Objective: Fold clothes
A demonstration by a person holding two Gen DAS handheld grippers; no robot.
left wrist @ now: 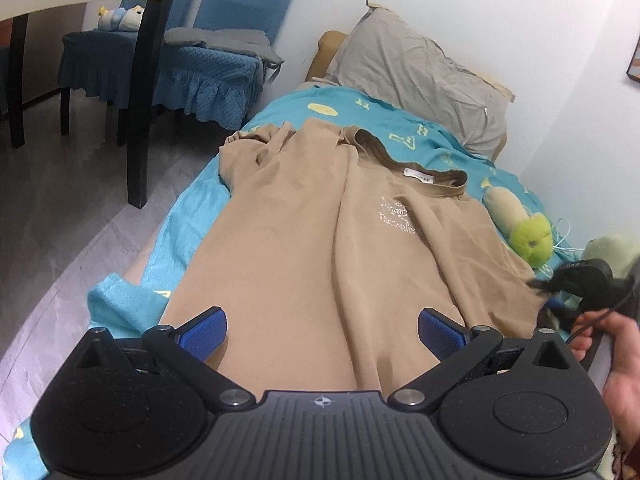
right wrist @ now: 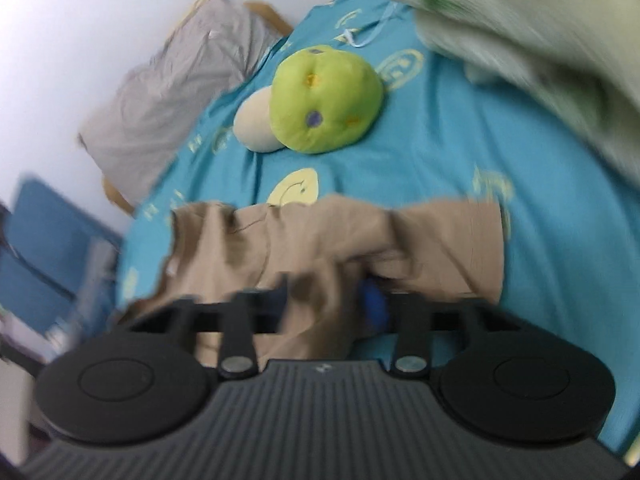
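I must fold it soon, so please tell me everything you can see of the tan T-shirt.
The tan T-shirt is soft knit with a pale chest print and white neck label. It lies face up, wrinkled, on the turquoise bedsheet, far sleeve bunched. The right gripper is shut on its near sleeve; the left gripper is open over its hem.

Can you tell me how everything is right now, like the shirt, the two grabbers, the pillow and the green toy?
Tan T-shirt: spread front up on the bed, wrinkled, one sleeve bunched.
Left gripper: open, over the shirt's hem.
Right gripper: shut on the shirt's sleeve.
Grey pillow: leaning on the wall, creased.
Green plush toy: lying on the blue sheet, beside the shirt.
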